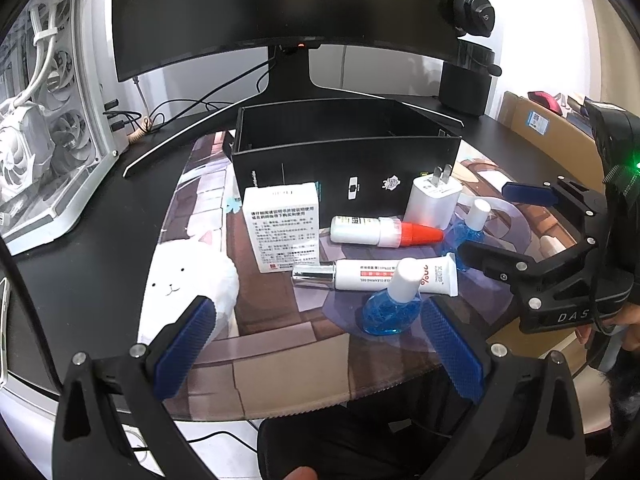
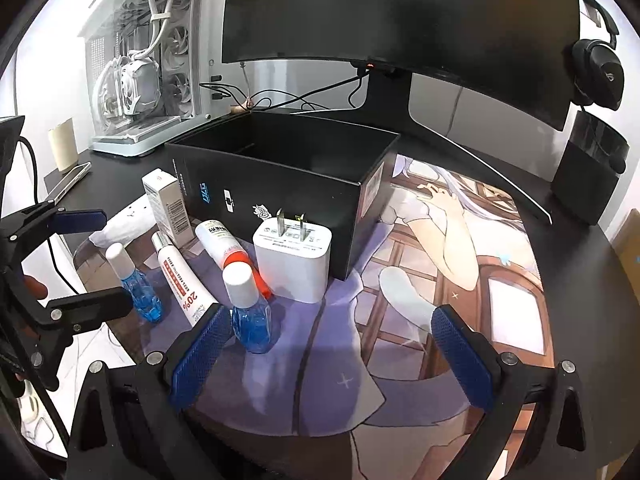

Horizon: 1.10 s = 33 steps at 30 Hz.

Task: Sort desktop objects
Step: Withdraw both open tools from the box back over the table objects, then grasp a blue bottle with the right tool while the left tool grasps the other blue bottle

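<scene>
- Both grippers hang over the front edge of the worktop (image 1: pixel 92 240) with jaws spread wide and nothing in them. The left gripper (image 1: pixel 316 344) points at the pile of small stuff and the right gripper (image 2: pixel 332 354) sits just right of it, over bare mat.
- The small items are all bunched on the printed desk mat (image 2: pixel 460 280), right in front of the open black box (image 1: pixel 344 160). I'd guess the box is where they go, since it looks empty from what I can see of the inside.
- Nearest the left jaws is a blue bottle with a white cap (image 1: pixel 390 304), upright and touching the white tube (image 1: pixel 384 276) lying behind it. Easy first grab, I reckon, though the tube might get nudged.
- A second blue bottle (image 2: pixel 250 312) stands right next to the right gripper's left finger.
- Behind those lie a bottle with a red-orange cap (image 1: pixel 384 232) on its side, a white carton (image 1: pixel 282 228) standing up, and a white plug charger (image 2: pixel 292 260) with its prongs up, almost against the box wall.
- Clutter-wise, everything's packed tight, so wide jaws could knock a neighbour over. A white cat plush (image 1: pixel 188 284) sits left of the pile.
- The monitor (image 1: pixel 280 8) overhangs the box from behind, so drops need to come in from the front. The PC case (image 2: pixel 148 60) and headphones (image 2: pixel 596 72) are well out of the way.
</scene>
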### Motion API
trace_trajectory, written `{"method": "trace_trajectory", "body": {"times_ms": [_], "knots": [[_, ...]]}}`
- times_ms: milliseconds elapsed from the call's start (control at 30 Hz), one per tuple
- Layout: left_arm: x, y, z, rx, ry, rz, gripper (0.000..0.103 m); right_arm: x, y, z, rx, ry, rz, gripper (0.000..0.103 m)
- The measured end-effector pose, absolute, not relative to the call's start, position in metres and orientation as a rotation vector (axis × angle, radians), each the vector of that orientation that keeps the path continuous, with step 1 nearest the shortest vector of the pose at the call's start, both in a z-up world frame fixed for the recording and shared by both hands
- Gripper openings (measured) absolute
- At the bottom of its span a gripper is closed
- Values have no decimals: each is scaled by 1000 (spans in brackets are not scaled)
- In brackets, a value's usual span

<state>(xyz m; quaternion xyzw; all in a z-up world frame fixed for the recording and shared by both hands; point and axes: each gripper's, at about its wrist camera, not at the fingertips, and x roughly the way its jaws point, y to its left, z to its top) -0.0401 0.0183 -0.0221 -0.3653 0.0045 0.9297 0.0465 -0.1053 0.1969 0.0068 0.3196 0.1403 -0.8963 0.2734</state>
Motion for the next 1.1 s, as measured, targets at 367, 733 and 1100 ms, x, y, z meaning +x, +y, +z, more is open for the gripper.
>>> {"method": "trace_trajectory", "body": {"times_ms": [367, 733, 1100], "knots": [[-44, 15, -29, -1150, -12, 2833, 103, -107, 193, 3, 861, 401, -2415, 100], [-45, 17, -29, -1147, -31, 2820, 103, -108, 188, -5, 894, 379, -2351, 65], [-48, 15, -32, -1171, -64, 2786, 103, -106, 186, -4, 904, 359, -2319, 61]]}}
